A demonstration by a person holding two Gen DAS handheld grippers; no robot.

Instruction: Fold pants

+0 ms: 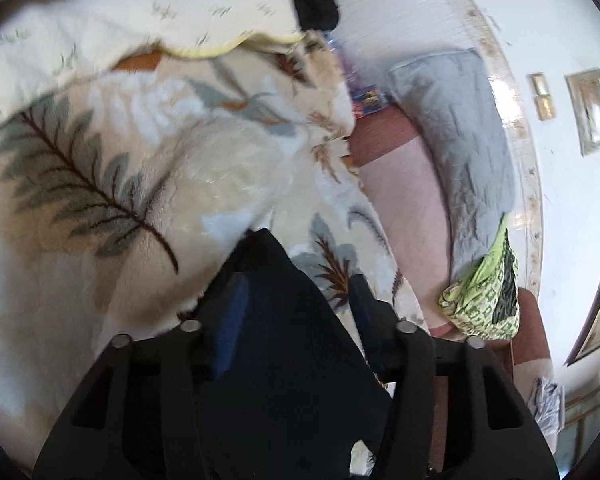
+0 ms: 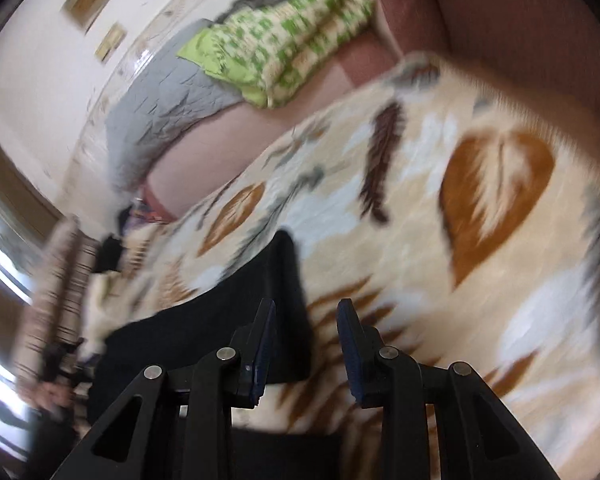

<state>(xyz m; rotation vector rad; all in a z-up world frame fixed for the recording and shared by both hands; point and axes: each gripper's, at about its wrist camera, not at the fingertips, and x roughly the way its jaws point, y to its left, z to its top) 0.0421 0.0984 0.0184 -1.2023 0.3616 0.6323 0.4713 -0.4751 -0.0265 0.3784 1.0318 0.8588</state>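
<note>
The dark navy pants [image 1: 276, 320] fill the space between my left gripper's [image 1: 296, 292] fingers, draped over them; the fingers stand apart with the cloth in the gap, and whether they pinch it is hidden. In the right wrist view the pants [image 2: 220, 320] lie as a dark folded slab on the leaf-patterned blanket [image 2: 420, 200], to the left of my right gripper [image 2: 306, 312]. The right gripper is open and empty, its left finger at the pants' right edge. This view is motion-blurred.
The cream leaf-print blanket [image 1: 120, 160] covers the bed. A grey quilt [image 1: 460, 140] and a green patterned pillow [image 1: 484, 300] lie along the wall. A black garment [image 1: 316, 4] lies at the far edge. A person's striped sleeve [image 2: 60, 280] shows at left.
</note>
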